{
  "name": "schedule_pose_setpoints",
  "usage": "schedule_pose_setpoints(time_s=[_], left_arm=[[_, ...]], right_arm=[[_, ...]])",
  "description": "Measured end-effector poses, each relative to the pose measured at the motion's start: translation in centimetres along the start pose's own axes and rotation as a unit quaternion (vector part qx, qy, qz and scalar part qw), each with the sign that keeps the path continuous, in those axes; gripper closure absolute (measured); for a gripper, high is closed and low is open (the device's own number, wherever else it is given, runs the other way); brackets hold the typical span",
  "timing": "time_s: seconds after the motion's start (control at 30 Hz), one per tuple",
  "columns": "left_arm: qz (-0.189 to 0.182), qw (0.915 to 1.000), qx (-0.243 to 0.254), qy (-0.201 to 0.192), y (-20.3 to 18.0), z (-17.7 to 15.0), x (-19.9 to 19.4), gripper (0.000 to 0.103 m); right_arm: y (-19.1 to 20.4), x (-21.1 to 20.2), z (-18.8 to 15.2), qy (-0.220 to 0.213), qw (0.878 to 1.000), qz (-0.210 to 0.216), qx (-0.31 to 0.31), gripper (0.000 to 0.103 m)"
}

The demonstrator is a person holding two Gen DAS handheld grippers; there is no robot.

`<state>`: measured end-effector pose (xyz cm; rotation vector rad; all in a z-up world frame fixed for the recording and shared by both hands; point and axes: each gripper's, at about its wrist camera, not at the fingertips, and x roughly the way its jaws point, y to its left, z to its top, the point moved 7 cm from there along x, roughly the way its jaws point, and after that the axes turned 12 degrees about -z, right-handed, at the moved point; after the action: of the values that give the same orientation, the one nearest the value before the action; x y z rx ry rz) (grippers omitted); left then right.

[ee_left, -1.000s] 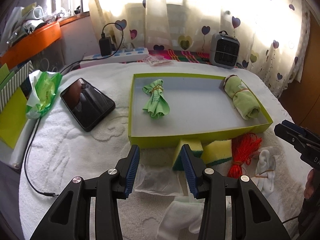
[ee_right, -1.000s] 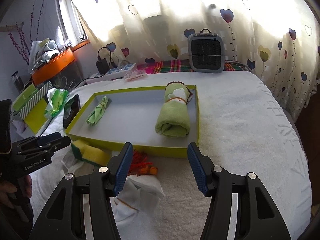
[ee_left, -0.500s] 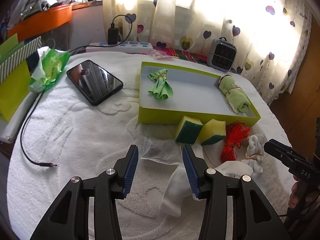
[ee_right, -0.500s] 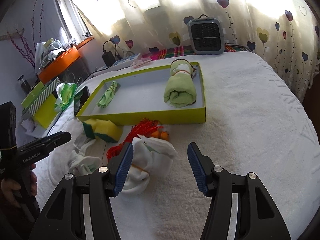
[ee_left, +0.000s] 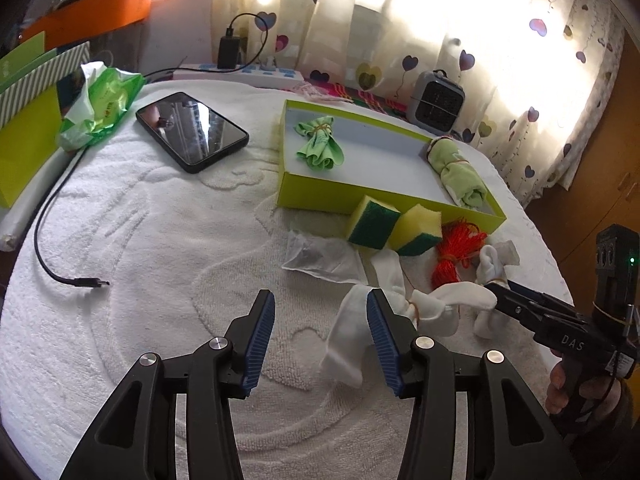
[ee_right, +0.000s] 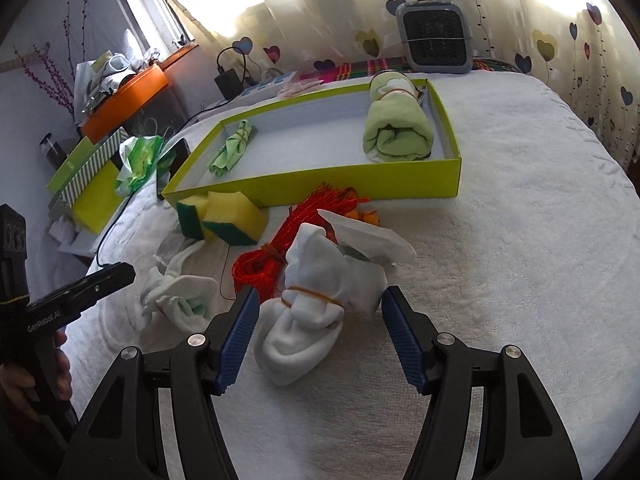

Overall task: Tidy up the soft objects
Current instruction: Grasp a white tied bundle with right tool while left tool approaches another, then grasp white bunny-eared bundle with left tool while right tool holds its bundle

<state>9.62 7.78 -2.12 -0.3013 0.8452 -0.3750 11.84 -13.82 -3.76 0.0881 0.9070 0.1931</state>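
A lime-green box tray (ee_left: pixel 320 202) (ee_right: pixel 320 184) holds a tied green cloth (ee_left: pixel 320 152) (ee_right: pixel 232 150) and a rolled green towel (ee_left: pixel 460 174) (ee_right: pixel 398 130). In front of it lie two yellow-green sponges (ee_left: pixel 394 226) (ee_right: pixel 228 218), a red cord bundle (ee_left: pixel 454 250) (ee_right: pixel 280 248) and white cloth bundles tied with rubber bands. My right gripper (ee_right: pixel 318 334) is open, its fingers either side of one white bundle (ee_right: pixel 316 304). My left gripper (ee_left: pixel 320 332) is open and empty, just left of another white bundle (ee_left: pixel 400 316).
A white towel (ee_left: pixel 160 260) covers the surface. A black phone (ee_left: pixel 192 130), a green wipes pack (ee_left: pixel 100 104) and a loose charging cable (ee_left: pixel 60 264) lie at the left. A small grey heater (ee_left: pixel 438 100) (ee_right: pixel 434 38) stands behind the tray.
Both grippers have drawn back from the tray. The right gripper has lowered so the white bundle now lies between its open fingers.
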Motion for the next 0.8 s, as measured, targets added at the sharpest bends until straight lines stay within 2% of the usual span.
schedule_pose_setpoints(time_s=[0.07, 0.27, 0.3, 0.33, 0.8], left_arm=[[-0.007, 0.9999, 0.008, 0.003, -0.5, -0.1, 0.1, 0.056], [-0.022, 0.9995, 0.007, 0.022, -1.4, -0.8, 1.4, 0.056], [-0.028, 0.9993, 0.006, 0.025, -1.6, -0.9, 1.6, 0.056], [-0.032, 0.9991, 0.005, 0.027, -1.8, -1.0, 1.7, 0.056], [-0.082, 0.9940, 0.040, 0.061, -6.3, -3.8, 1.7, 0.056]], right_arm=[[0.0, 0.0, -0.2, -0.002, 1.000, 0.000, 0.000, 0.039], [0.2, -0.3, -0.4, -0.005, 1.000, 0.007, -0.003, 0.057], [0.3, -0.4, -0.4, -0.005, 1.000, 0.010, -0.006, 0.061], [0.4, -0.5, -0.5, -0.006, 1.000, 0.014, -0.008, 0.070], [-1.5, -2.5, -1.4, -0.021, 1.000, 0.004, 0.000, 0.071]])
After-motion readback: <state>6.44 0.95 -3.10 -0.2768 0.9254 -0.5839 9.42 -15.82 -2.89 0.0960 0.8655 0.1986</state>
